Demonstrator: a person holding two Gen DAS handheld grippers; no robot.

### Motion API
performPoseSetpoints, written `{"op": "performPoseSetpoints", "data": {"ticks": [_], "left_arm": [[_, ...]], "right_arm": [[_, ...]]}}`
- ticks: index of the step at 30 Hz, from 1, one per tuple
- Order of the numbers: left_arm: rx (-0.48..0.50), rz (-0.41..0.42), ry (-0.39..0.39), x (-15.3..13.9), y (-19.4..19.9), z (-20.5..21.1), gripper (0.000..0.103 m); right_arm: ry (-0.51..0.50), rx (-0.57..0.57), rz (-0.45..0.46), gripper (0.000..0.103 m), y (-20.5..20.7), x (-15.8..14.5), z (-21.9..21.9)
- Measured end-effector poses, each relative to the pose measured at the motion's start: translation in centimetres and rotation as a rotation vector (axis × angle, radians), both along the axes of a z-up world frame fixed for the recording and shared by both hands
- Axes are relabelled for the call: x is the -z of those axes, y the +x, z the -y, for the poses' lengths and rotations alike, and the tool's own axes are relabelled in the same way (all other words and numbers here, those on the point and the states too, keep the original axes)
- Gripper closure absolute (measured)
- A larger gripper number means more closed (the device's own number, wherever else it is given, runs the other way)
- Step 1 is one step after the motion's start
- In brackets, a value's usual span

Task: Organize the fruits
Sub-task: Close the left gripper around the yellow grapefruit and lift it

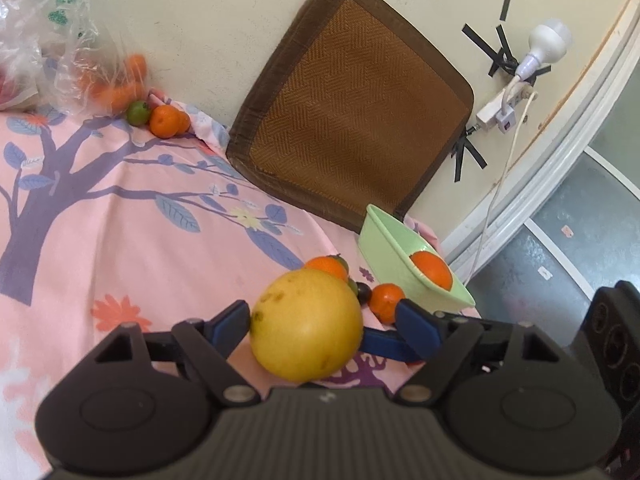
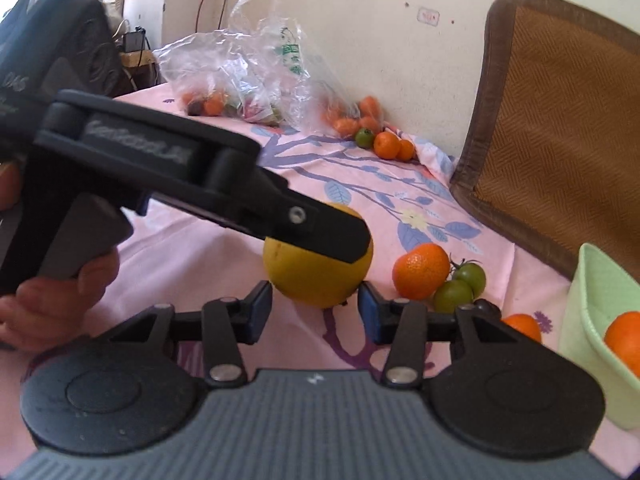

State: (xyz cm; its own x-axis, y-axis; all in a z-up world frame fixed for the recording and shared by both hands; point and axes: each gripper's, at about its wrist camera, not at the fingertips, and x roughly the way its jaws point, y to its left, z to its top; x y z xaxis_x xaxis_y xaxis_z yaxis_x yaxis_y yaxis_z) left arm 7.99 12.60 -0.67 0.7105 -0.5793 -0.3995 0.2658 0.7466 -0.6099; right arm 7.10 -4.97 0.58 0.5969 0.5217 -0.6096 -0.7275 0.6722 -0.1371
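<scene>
A big yellow citrus fruit (image 1: 306,324) rests on the pink flowered cloth (image 1: 140,240). My left gripper (image 1: 324,313) is open around it: the left pad touches its side, while a gap shows at the right pad. In the right wrist view the same yellow fruit (image 2: 316,276) lies just past my right gripper (image 2: 315,305), which is open, its blue pads flanking the fruit's lower near edge with small gaps. The left gripper's finger (image 2: 340,236) reaches over the fruit's top. A pale green bowl (image 1: 384,248) to the right holds one tangerine (image 1: 432,270).
Beside the bowl lie a tangerine (image 2: 420,270), two green tomatoes (image 2: 454,294) and another tangerine (image 1: 386,300). More tangerines (image 1: 164,120) and a clear plastic bag (image 2: 260,72) of fruit sit by the wall. A woven brown mat (image 1: 352,112) leans there. A hand (image 2: 52,300) holds the left gripper.
</scene>
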Motion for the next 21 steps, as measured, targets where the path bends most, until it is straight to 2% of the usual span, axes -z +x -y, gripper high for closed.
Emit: {"op": "performPoseSetpoints", "data": {"ticks": [3, 9, 13, 17, 21], "left_arm": [[0.017, 0.018, -0.002, -0.1, -0.2, 0.1, 0.035], [0.068, 0.065, -0.016, -0.7, -0.9, 0.4, 0.035], [0.096, 0.076, -0.02, -0.9, -1.3, 0.6, 0.023], [0.104, 0.091, 0.019, -1.2, -1.6, 1.2, 0.023], [0.107, 0.089, 0.051, -1.2, -1.7, 1.5, 0.023]], "right_arm": [[0.002, 0.003, 0.009, 0.051, -0.7, 0.0, 0.8], [0.017, 0.02, 0.022, 0.051, -1.8, -0.3, 1.9], [0.019, 0.002, 0.032, 0.051, -2.6, -0.5, 2.0], [-0.009, -0.029, 0.064, 0.039, -2.9, -0.1, 1.5], [-0.009, -0.013, 0.055, 0.029, -2.1, 0.0, 1.4]]}}
